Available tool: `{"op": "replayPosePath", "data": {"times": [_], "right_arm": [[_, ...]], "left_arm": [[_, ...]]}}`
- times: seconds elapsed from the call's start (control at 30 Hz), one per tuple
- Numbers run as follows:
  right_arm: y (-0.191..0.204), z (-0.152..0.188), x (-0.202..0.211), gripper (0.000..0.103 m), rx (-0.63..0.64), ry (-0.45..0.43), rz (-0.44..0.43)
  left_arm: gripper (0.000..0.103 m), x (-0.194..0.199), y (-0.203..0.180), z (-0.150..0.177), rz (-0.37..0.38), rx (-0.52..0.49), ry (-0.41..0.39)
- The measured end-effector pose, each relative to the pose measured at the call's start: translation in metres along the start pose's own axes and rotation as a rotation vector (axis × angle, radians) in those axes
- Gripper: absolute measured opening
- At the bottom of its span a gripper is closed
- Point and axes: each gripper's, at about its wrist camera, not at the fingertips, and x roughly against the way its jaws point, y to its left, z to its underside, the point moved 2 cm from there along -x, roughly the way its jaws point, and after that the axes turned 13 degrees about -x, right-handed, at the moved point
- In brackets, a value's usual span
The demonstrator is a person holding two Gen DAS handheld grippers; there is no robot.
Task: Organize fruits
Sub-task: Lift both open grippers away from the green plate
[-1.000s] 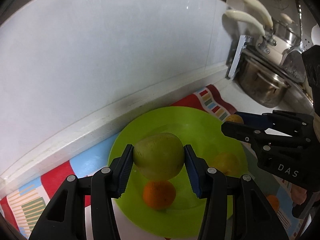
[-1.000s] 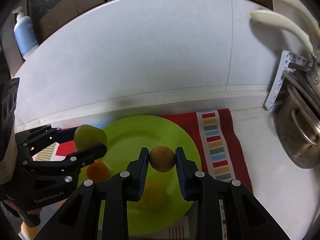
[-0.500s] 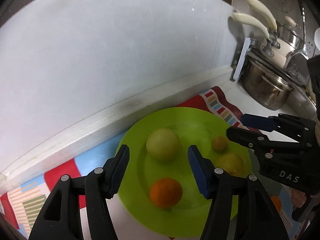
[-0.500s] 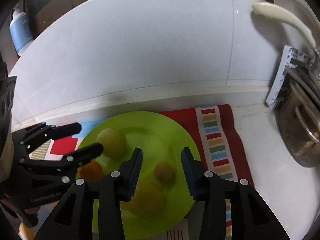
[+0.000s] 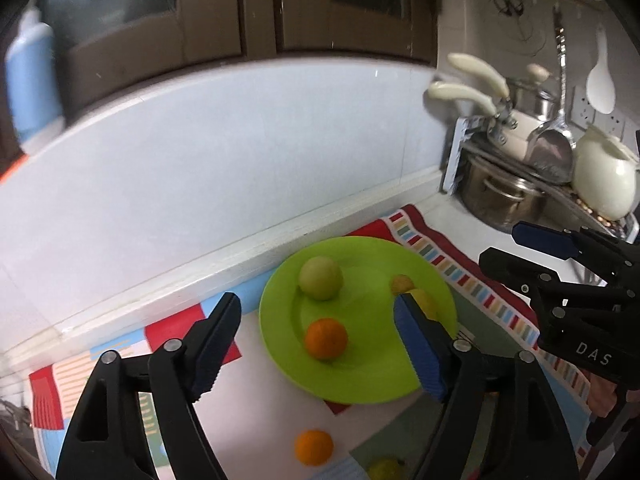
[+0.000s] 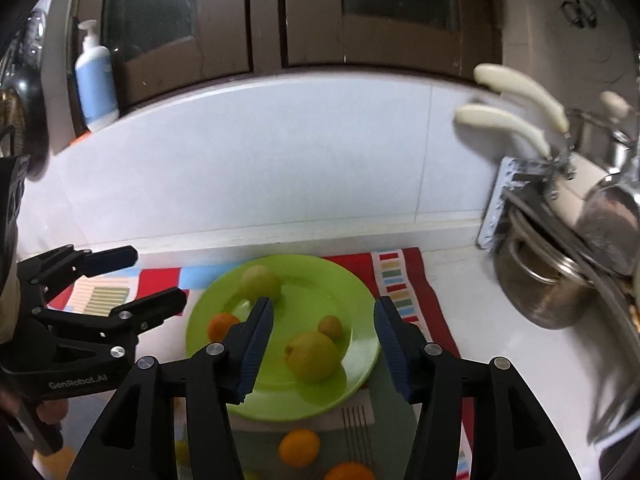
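1. On the white tabletop (image 6: 480,340), a round lime-green plate (image 5: 372,380) (image 6: 360,300) sits on a colourful patchwork cloth mat (image 5: 472,276) (image 6: 400,280), close to the pale blue tiled wall (image 6: 280,160).
2. Four fruits lie on that plate: a pale green round fruit (image 5: 320,278) (image 6: 261,282) at the wall side, an orange tangerine (image 5: 325,338) (image 6: 223,326) nearer the left gripper, a small brownish-yellow fruit (image 5: 402,283) (image 6: 330,326), and a larger yellow lemon-like fruit (image 6: 312,356) just beside it.
3. Left gripper (image 5: 318,336) hangs above the plate, its blue-padded fingers (image 5: 416,348) spread wide and holding nothing.
4. Right gripper (image 6: 324,344) hovers over the plate's near half, fingers (image 6: 256,344) wide apart and empty, with the yellow fruit showing between them.
5. Off the plate, on the mat's near side, lie a second orange tangerine (image 5: 314,447) (image 6: 299,448), another orange fruit (image 6: 348,472) at the right view's bottom edge, and a yellowish fruit (image 5: 384,469), partly cut off.
6. Over to the right, a steel pot (image 5: 500,196) (image 6: 540,292) sits beneath cream-handled utensils (image 5: 464,94) (image 6: 500,124).
7. Up on the ledge at left stands a blue pump bottle (image 6: 96,84).
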Motion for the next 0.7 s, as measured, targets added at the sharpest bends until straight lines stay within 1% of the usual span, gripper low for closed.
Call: {"op": "replayPosePath", "data": {"times": [0.03, 0.07, 0.1, 0.27, 0.33, 0.47, 0.7], "right_arm": [[0.001, 0.002, 0.006, 0.055, -0.002, -0.011, 0.004], [0.003, 0.002, 0.014, 0.059, -0.008, -0.02, 0.007], [0.004, 0.005, 0.022, 0.061, -0.013, -0.031, 0.008], [0.009, 0.02, 0.054, 0.063, -0.027, -0.067, 0.015], [0.01, 0.026, 0.066, 0.067, -0.039, -0.072, 0.014], [0.012, 0.041, 0.084, 0.067, -0.043, -0.078, 0.028], [0.013, 0.065, 0.102, 0.067, -0.064, -0.065, 0.044]], "left_arm": [[0.081, 0.008, -0.002, 0.001, -0.006, -0.004, -0.009], [0.081, 0.015, -0.003, 0.003, -0.012, -0.008, -0.017], [0.082, 0.022, -0.005, 0.004, -0.02, -0.012, -0.026], [0.085, 0.054, -0.014, 0.015, -0.037, -0.028, -0.06], [0.087, 0.064, -0.018, 0.02, -0.052, -0.037, -0.073], [0.088, 0.081, -0.024, 0.032, -0.059, -0.046, -0.081], [0.089, 0.099, -0.03, 0.051, -0.07, -0.042, -0.085]]}}
